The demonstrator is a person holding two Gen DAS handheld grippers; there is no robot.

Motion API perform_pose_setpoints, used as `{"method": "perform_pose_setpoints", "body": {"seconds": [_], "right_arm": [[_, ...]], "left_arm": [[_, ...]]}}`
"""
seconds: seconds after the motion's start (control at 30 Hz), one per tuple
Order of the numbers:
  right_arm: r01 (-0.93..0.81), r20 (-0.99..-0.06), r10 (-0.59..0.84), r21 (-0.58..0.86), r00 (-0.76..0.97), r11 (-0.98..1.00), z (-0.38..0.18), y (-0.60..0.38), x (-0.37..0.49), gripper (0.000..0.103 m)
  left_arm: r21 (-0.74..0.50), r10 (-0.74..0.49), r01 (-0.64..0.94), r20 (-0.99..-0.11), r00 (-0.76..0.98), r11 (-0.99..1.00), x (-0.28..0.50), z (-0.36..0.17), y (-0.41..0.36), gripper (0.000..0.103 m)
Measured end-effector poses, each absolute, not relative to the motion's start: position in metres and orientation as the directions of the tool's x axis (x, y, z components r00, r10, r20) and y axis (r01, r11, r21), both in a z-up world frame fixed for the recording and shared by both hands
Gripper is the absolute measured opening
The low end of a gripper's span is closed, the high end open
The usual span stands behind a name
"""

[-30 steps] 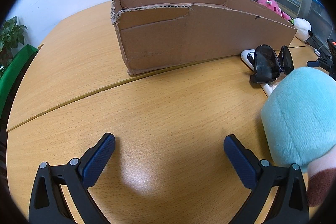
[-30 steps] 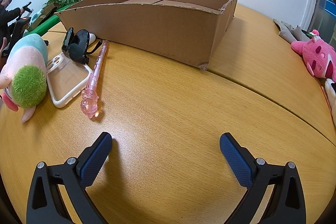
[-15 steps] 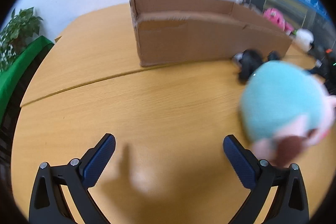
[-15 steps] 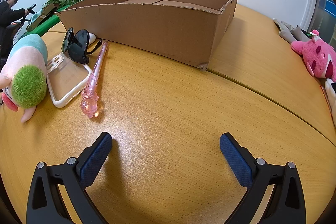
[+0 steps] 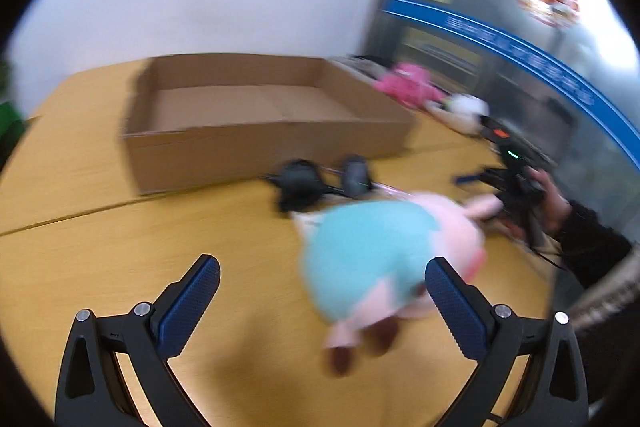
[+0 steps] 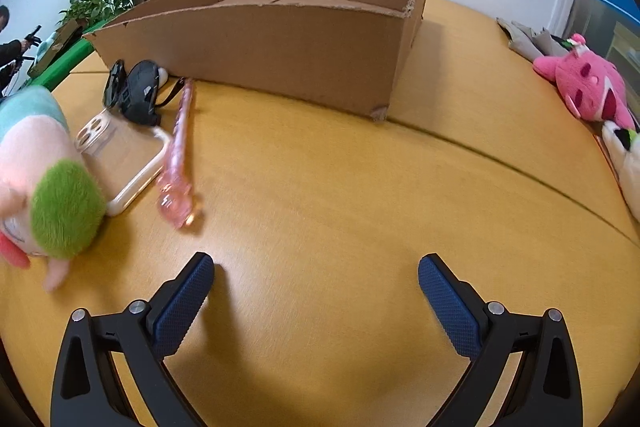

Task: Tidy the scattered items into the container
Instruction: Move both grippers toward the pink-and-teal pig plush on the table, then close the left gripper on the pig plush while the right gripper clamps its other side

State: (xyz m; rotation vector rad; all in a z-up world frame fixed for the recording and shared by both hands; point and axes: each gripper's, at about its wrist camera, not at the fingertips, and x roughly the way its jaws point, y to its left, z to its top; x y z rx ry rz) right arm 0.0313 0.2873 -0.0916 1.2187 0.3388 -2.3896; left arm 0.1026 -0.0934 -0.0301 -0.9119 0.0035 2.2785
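Since 1.0 s ago: left gripper (image 5: 322, 283) swung right and up; view now blurred, looking down into empty cardboard box (image 5: 256, 115). Plush toy (image 5: 384, 255) now ahead, right of centre between spread fingers (image 5: 188, 303), not gripped. Right gripper (image 6: 316, 287) barely shifted, fingers spread, empty over bare desk (image 6: 360, 187).

Step in hand, judged: approach to plush toy. Next: centre fingers, close gently.

Toy soft, fuzzy, teal and pink. Beside it: sunglasses (image 6: 138, 93), clear phone case (image 6: 120, 155), pink wand (image 6: 178, 163), all rigid.
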Motion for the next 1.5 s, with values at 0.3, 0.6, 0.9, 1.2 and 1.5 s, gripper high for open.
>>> {"method": "perform_pose_setpoints", "body": {"seconds": [0.3, 0.6, 0.9, 1.2, 1.5], "right_arm": [[0.586, -0.619, -0.563, 0.197, -0.548, -0.786, -0.03, 0.268, 0.103, 0.103], [0.643, -0.625, -0.595, 0.187, -0.506, -0.743, -0.043, 0.194, 0.123, 0.103], [0.644, -0.689, -0.542, 0.14, -0.482, -0.752, -0.056, 0.162, 0.123, 0.103], [0.587, -0.712, -0.495, 0.143, -0.498, -0.797, -0.056, 0.153, 0.117, 0.103], [0.581, -0.722, -0.49, 0.149, -0.489, -0.8, -0.057, 0.153, 0.117, 0.102]], "left_arm": [[-0.194, 0.64, -0.717, -0.641, -0.423, -0.669, 0.104, -0.043, -0.047, 0.102], [-0.246, 0.631, -0.658, -0.635, -0.446, -0.712, 0.08, -0.06, -0.038, 0.102], [-0.292, 0.584, -0.558, -0.665, -0.465, -0.777, 0.078, -0.07, -0.039, 0.101], [-0.367, 0.58, -0.483, -0.692, -0.43, -0.795, 0.071, -0.084, -0.045, 0.103], [-0.345, 0.538, -0.442, -0.711, -0.452, -0.828, 0.079, -0.078, -0.043, 0.098]]}}
